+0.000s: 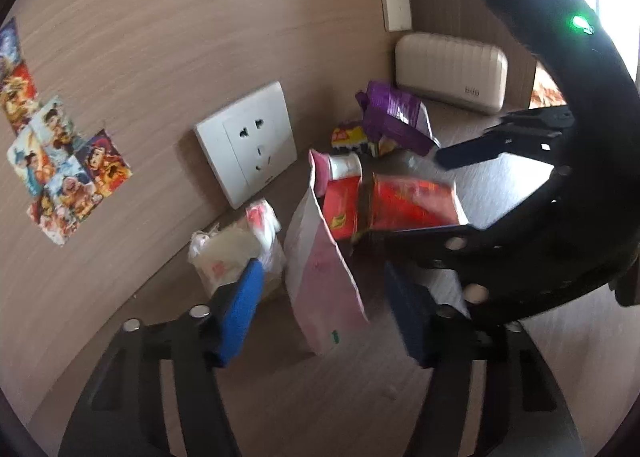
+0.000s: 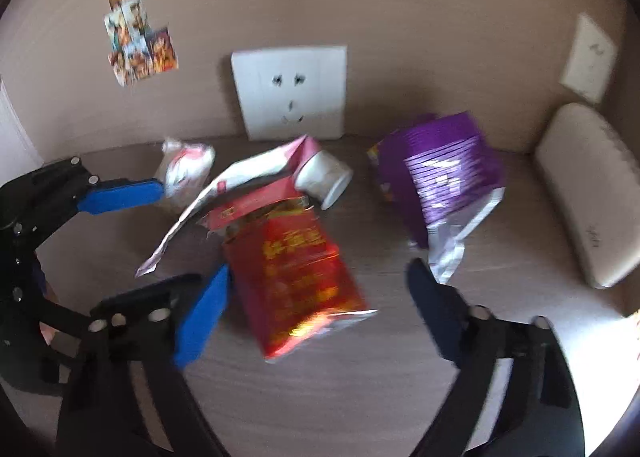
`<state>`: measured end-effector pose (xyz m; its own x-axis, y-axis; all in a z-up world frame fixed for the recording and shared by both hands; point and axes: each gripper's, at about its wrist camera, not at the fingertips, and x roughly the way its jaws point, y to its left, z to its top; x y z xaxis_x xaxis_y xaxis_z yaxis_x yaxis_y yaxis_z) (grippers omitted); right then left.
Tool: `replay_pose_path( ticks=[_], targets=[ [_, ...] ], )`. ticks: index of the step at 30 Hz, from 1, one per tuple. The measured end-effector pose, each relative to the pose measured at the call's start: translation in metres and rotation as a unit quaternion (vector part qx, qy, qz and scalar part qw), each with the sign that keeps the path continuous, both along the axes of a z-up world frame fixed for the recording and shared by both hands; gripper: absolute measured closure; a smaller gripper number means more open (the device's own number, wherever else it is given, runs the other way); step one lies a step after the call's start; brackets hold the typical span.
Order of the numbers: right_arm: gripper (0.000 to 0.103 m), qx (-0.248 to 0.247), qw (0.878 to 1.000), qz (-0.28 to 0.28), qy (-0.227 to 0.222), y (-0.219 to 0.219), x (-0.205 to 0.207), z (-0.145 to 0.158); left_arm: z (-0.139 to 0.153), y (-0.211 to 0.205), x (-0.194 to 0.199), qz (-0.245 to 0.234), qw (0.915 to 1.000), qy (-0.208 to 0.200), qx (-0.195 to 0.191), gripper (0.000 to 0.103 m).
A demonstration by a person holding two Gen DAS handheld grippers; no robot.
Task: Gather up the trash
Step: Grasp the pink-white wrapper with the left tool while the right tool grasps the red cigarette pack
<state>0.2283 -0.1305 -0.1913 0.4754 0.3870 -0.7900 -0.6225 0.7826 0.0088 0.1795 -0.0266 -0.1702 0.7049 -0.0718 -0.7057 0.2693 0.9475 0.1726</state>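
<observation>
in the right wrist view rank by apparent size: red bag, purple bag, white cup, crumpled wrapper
1. red bag, though it lies nearest the camera, which inflates it
2. purple bag, close behind the red one in size
3 and 4. white cup and crumpled wrapper look alike; no ranking.

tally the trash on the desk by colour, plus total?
Red: 2, red snack bag and red carton
Purple: 1, purple bag
Pink/white: 1, pink-white wrapper
White: 2, white cup, crumpled clear bag
Yellow-red: 1, small packet
Total: 7
</observation>
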Motion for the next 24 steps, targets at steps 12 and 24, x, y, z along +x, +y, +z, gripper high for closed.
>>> replay_pose_path(
  ticks=[12,24],
  targets=[
    [0.038,-0.046,0.998,-0.051,-0.015,-0.043,-0.027,0.001,-0.003,-0.015,0.028,-0.004,0.9998,0.009,0.016,0.069],
    [0.039,0.013,0.992,-0.123,-0.002,-0.099,-0.075,0.017,0.012,-0.004,0.045,0.052,0.9969,0.045,-0.037,0.1]
  ],
)
